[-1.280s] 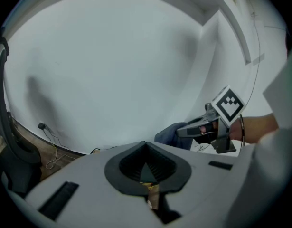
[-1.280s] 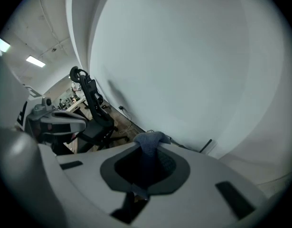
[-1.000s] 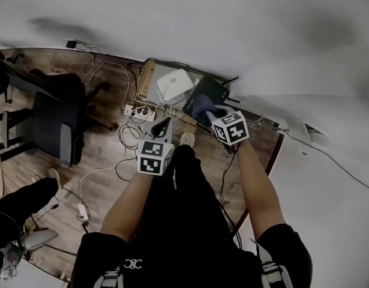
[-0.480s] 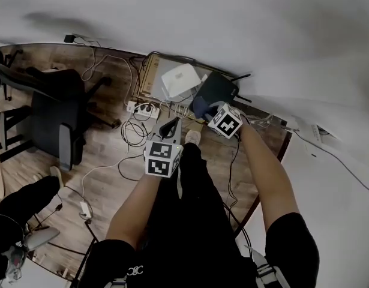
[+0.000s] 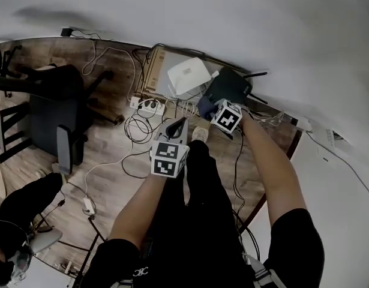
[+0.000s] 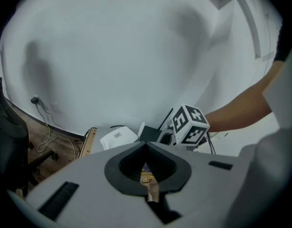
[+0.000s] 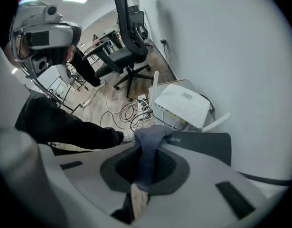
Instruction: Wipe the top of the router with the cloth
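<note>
The right gripper (image 5: pixel 209 107) is clamping the cloth (image 5: pixel 204 105) at the black router's (image 5: pixel 233 85) edge for wiping, while the left gripper (image 5: pixel 180 122) is idling aside, jaws together and empty.

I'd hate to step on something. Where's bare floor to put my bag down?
Mostly bare wood floor lies between the office chair and the person's left arm. Crowded by the wall: cables, power strip, white router, black router.

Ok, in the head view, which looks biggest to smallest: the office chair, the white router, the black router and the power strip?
1. office chair: by far the largest.
2. white router and black router: they look about alike, and the black one is partly covered, so I won't rank them.
3. power strip: the smallest.
</note>
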A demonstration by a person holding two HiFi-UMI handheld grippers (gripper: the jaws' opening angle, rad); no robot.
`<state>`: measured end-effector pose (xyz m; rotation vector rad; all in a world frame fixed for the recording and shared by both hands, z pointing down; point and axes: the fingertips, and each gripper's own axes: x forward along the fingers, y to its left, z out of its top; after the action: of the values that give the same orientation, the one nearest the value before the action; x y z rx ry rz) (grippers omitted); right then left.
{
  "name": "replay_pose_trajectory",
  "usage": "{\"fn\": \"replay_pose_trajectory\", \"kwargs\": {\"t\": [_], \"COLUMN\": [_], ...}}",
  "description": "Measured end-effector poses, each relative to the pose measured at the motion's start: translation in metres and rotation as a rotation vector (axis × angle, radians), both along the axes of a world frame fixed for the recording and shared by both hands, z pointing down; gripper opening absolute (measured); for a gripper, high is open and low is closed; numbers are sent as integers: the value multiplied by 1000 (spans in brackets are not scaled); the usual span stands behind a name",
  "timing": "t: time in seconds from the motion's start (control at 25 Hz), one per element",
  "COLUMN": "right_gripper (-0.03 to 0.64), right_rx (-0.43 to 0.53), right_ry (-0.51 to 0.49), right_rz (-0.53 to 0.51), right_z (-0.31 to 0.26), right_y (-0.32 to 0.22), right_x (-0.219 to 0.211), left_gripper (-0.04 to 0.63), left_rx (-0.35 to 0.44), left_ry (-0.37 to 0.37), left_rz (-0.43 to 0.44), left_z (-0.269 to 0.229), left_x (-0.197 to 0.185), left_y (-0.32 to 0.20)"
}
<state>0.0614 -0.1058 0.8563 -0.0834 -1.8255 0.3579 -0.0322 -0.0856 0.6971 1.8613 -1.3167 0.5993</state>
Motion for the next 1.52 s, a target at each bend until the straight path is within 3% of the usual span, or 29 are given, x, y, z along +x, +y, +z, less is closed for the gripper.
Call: {"fn": "replay_pose_trajectory", "kwargs": {"t": [0.24,0.44,0.76,1.0,1.24,1.52], "right_gripper": [14,14,14,12,12,12], "right_rx": [122,276,315,428,431,509], "right_ry": [57,97,105,107,151,244], "right_rz": [32,99,206,151,218,207], "right_z": [40,63,78,84,85,87], "right_y": [-17,-43,-81,-118,-148,-179], "right_x": [2,15,38,45,55,71], "left_gripper": [-8,-7,-7,-8,-6,-6], "left_rx": [-51,-75,-87,-92,-115,-133], "left_ry": [-16,-25,-21,-18,7,51], "left_rz": [10,7,34,48,55,16], "left_z": [38,58,71,75,82,88], "left_x": [-14,-17,-5,1,4,1], "left_y": [19,24,21,20,23,23]}}
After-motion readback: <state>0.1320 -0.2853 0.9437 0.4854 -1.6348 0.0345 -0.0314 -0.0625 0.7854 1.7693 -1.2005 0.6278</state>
